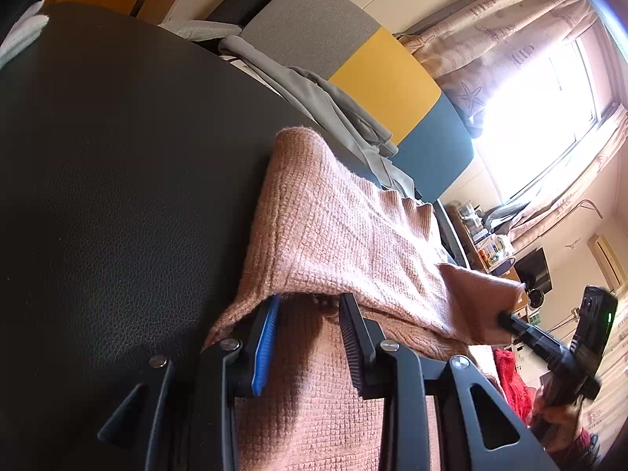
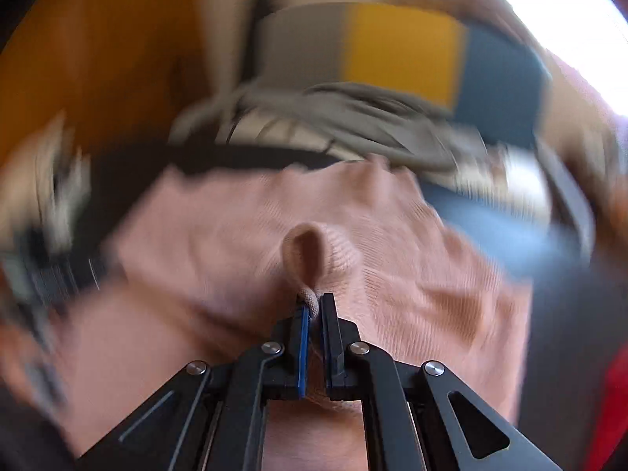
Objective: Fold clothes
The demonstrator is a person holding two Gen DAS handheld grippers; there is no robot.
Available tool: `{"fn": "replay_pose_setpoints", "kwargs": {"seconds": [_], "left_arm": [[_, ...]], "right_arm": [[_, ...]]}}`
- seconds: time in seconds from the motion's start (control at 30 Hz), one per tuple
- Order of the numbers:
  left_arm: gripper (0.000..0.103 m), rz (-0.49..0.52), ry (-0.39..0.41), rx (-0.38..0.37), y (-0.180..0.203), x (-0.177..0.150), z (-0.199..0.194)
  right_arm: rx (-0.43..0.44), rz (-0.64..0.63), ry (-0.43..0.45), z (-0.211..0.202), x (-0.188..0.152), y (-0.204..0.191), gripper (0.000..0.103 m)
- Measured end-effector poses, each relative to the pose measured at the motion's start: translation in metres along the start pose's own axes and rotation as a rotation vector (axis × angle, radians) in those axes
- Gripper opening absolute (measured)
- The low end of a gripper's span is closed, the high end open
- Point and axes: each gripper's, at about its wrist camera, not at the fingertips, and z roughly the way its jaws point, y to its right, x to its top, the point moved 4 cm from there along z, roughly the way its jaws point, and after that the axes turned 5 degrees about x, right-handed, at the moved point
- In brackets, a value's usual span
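Note:
A pink knit sweater [image 1: 345,227] lies on a black leather-look surface [image 1: 117,176], with one edge lifted and draped over the tips of my left gripper [image 1: 310,302]. That gripper's fingers stand apart, more sweater cloth lying flat under the gap. At the right of the left wrist view, my right gripper [image 1: 504,318] pinches a raised corner of the sweater. In the motion-blurred right wrist view, the right gripper [image 2: 314,302] is shut on a small fold of the sweater [image 2: 219,235], which spreads out ahead of it.
A grey garment [image 1: 325,106] lies heaped beyond the sweater, against a chair back [image 1: 384,74] in grey, yellow and blue. White cloth [image 1: 23,35] sits at the far left edge. A hand with a red sleeve [image 1: 510,380] holds the right tool. A bright window and curtains stand right.

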Motion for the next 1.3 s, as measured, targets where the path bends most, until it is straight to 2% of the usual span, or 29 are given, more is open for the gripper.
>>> {"fn": "replay_pose_setpoints", "kwargs": {"seconds": [0.3, 0.37, 0.4, 0.43, 0.47, 0.5, 0.67, 0.73, 0.8, 0.83, 0.9, 1.03, 1.13, 1.2, 1.3], "left_arm": [[0.031, 0.009, 0.012, -0.005, 0.001, 0.001, 0.001], [0.035, 0.028, 0.003, -0.001, 0.005, 0.002, 0.001], [0.037, 0.037, -0.007, -0.007, 0.007, 0.003, 0.0], [0.039, 0.049, -0.017, -0.014, 0.009, 0.004, -0.001], [0.041, 0.069, -0.025, -0.026, 0.012, 0.005, -0.002], [0.041, 0.083, -0.029, -0.026, 0.014, 0.005, -0.004], [0.042, 0.069, -0.02, -0.044, 0.011, 0.012, -0.016], [0.042, 0.029, -0.013, -0.056, 0.008, 0.019, -0.017], [0.043, 0.001, -0.012, -0.056, 0.006, 0.024, -0.015], [0.043, -0.004, -0.01, -0.052, 0.007, 0.026, -0.014], [0.043, 0.048, 0.0, -0.024, 0.014, 0.026, -0.016], [0.043, 0.159, 0.006, 0.023, 0.024, 0.024, -0.022], [0.043, 0.194, -0.04, 0.093, 0.012, 0.017, -0.021], [0.042, 0.156, -0.068, 0.126, -0.006, 0.013, -0.023], [0.042, 0.074, -0.035, 0.112, -0.024, 0.014, -0.039]], "right_arm": [[0.222, 0.766, 0.145, -0.009, -0.045, 0.103, 0.007], [0.271, 0.936, 0.178, -0.012, -0.055, 0.126, 0.013], [0.296, 1.022, 0.194, -0.013, -0.06, 0.138, 0.022], [0.305, 1.036, 0.189, -0.013, -0.061, 0.141, 0.03], [0.313, 1.035, 0.187, -0.012, -0.061, 0.141, 0.05], [0.311, 1.032, 0.184, -0.011, -0.061, 0.141, 0.058], [0.302, 0.967, 0.147, 0.004, -0.048, 0.132, 0.059], [0.295, 0.901, 0.13, 0.011, -0.038, 0.122, 0.046], [0.242, 0.832, 0.053, 0.023, -0.031, 0.111, 0.012], [0.228, 0.803, 0.035, 0.026, -0.027, 0.107, 0.009], [0.206, 0.741, 0.029, 0.021, -0.016, 0.098, 0.008], [0.165, 0.675, 0.119, -0.023, -0.002, 0.099, 0.008], [0.134, 0.687, 0.076, -0.027, -0.018, 0.105, 0.008], [0.133, 0.716, 0.033, -0.021, -0.033, 0.108, 0.008], [0.132, 0.756, 0.001, -0.007, -0.053, 0.108, 0.009]]}}
